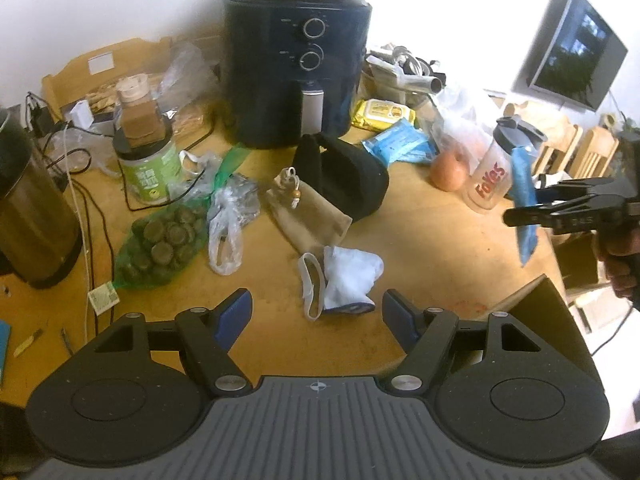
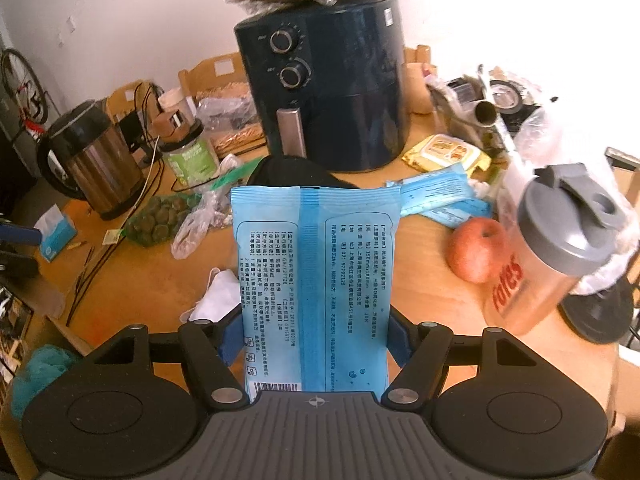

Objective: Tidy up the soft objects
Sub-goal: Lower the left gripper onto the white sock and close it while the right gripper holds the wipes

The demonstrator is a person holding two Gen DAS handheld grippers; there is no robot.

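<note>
My right gripper (image 2: 316,336) is shut on a light blue pack of wet wipes (image 2: 316,272), held upright above the wooden table (image 2: 424,300). The left wrist view shows that pack (image 1: 525,200) edge-on in the right gripper (image 1: 528,210) at the far right. My left gripper (image 1: 317,312) is open above the table's near edge, nothing between its fingers. Just beyond it lies a white face mask (image 1: 340,280). Farther back are a tan drawstring pouch (image 1: 308,212), a black soft item (image 1: 344,172) and more blue wipe packs (image 1: 400,142).
A dark air fryer (image 1: 296,68) stands at the back. A steel kettle (image 1: 28,208), a green jar (image 1: 150,168), a green net bag of round items (image 1: 160,244) and cables crowd the left. An apple (image 2: 476,250) and a shaker bottle (image 2: 552,252) stand right.
</note>
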